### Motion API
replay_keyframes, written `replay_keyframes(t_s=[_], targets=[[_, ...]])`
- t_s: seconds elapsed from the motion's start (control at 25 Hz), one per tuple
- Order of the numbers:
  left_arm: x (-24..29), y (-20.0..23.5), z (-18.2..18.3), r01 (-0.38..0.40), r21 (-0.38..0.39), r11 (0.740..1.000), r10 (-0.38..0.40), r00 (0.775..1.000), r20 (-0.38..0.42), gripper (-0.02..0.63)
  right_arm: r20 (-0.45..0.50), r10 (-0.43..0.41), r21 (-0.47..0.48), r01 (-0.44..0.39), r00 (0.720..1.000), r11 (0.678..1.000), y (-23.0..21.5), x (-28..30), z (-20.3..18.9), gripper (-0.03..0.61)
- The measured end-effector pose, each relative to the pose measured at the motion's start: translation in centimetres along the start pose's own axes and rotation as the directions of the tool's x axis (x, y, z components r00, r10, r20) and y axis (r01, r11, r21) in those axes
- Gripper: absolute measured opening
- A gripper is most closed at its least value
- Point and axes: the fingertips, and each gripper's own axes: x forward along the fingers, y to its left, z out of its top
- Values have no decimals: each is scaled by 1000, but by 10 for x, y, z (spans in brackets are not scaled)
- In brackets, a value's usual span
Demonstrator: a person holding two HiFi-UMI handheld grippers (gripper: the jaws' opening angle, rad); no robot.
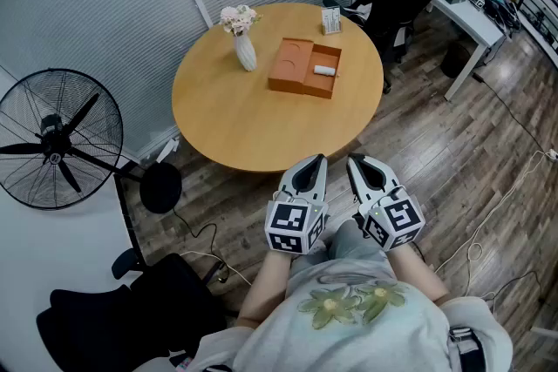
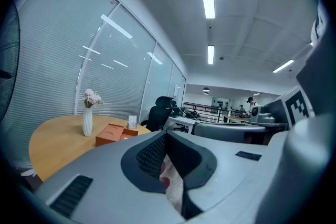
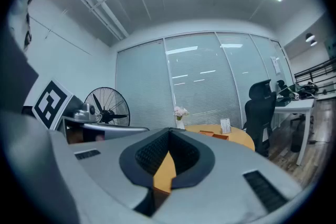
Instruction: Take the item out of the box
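Note:
An open orange box (image 1: 305, 68) lies on the round wooden table (image 1: 244, 118), its lid part to the left. A small white item (image 1: 324, 70) rests in the right half. Both grippers hang close to the person's body, well short of the table's near edge. My left gripper (image 1: 314, 161) is shut with nothing in it, and my right gripper (image 1: 357, 161) is shut and empty too. In the left gripper view the closed jaws (image 2: 167, 135) point toward the box (image 2: 110, 135) far off. In the right gripper view the shut jaws (image 3: 169, 132) face the table, with the box (image 3: 218, 136) small beyond.
A white vase of flowers (image 1: 245, 50) stands left of the box, and a small card stand (image 1: 331, 20) sits at the table's far edge. A standing fan (image 1: 54, 139) is at the left, a black office chair (image 1: 397, 0) and white desk (image 1: 471, 13) beyond the table.

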Motion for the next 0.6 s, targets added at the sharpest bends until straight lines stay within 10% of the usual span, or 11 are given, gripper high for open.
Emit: replay_keyframes(t_s=[0.6], targets=[[52,31,-6,-11,5,1000,11,999,-35,0,-23,16,-6,-16,1000,1000,-41,53,-15,0]])
